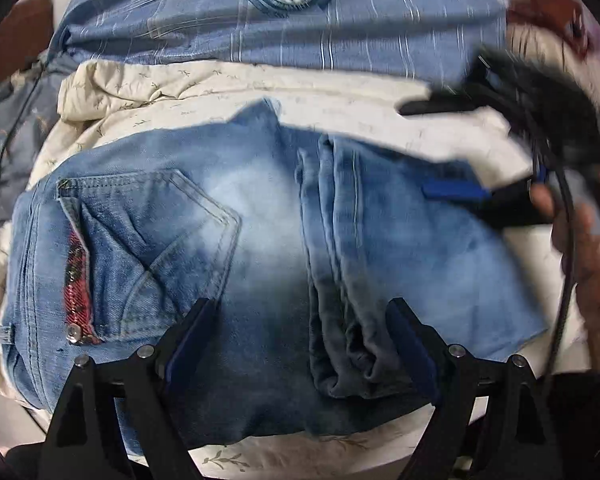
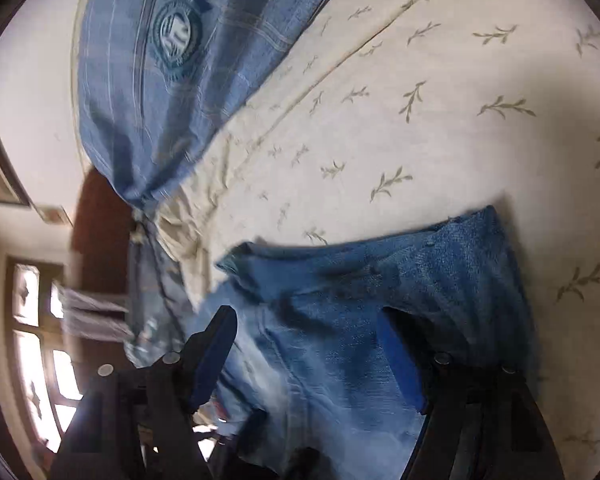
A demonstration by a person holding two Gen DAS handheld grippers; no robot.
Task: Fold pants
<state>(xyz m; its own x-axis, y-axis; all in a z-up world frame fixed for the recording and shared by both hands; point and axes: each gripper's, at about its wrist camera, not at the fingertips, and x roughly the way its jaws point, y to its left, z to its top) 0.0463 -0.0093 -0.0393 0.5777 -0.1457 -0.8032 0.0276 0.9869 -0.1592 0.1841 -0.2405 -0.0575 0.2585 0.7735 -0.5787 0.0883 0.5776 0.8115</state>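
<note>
Faded blue jeans (image 1: 252, 248) lie folded into a compact stack on the cream bedsheet (image 1: 148, 92), back pocket with red trim on the left. My left gripper (image 1: 300, 320) is open, its fingers spread wide just over the near part of the jeans, holding nothing. My right gripper (image 1: 428, 148) shows blurred at the right of the left wrist view, open over the jeans' far right edge. In the right wrist view the right gripper (image 2: 304, 336) is open with the jeans (image 2: 380, 300) between and below its spread fingers, not clamped.
A blue plaid pillow (image 1: 284, 20) with a round crest lies beyond the jeans; it also shows in the right wrist view (image 2: 168, 60). The leaf-patterned sheet (image 2: 420, 100) spreads around. A black cable (image 1: 564, 264) hangs at right. A window (image 2: 40, 344) and wooden headboard (image 2: 100, 240) are at left.
</note>
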